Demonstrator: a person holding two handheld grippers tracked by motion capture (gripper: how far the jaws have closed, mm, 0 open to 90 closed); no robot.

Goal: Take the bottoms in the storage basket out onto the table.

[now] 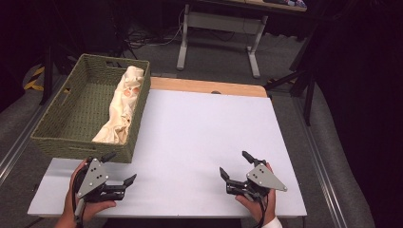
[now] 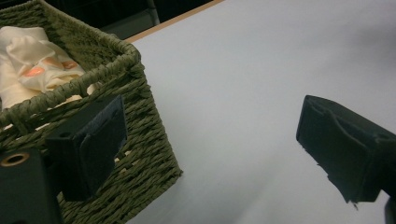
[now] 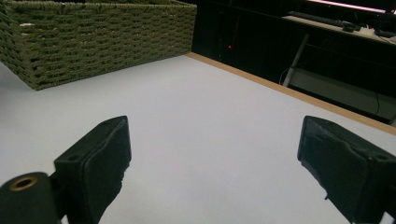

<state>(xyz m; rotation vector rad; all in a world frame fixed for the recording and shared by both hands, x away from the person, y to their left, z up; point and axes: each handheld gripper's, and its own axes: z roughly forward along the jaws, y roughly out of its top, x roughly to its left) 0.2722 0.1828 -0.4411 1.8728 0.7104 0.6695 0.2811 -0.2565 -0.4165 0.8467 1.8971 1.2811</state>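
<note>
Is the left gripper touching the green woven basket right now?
Cannot tell. In the high view the left gripper, jaws open and empty, sits right at the green woven basket's near corner; in the left gripper view one jaw overlaps its wall, with no plain gap or contact.

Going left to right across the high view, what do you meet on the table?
Woven basket with the cream cloth along its right side → left tongs, open, at the near left edge → bare white tabletop → right tongs, open, at the near right.

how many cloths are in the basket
1: a cream cloth bunched along the right side of the green woven basket. More could lie hidden beneath it.
</note>
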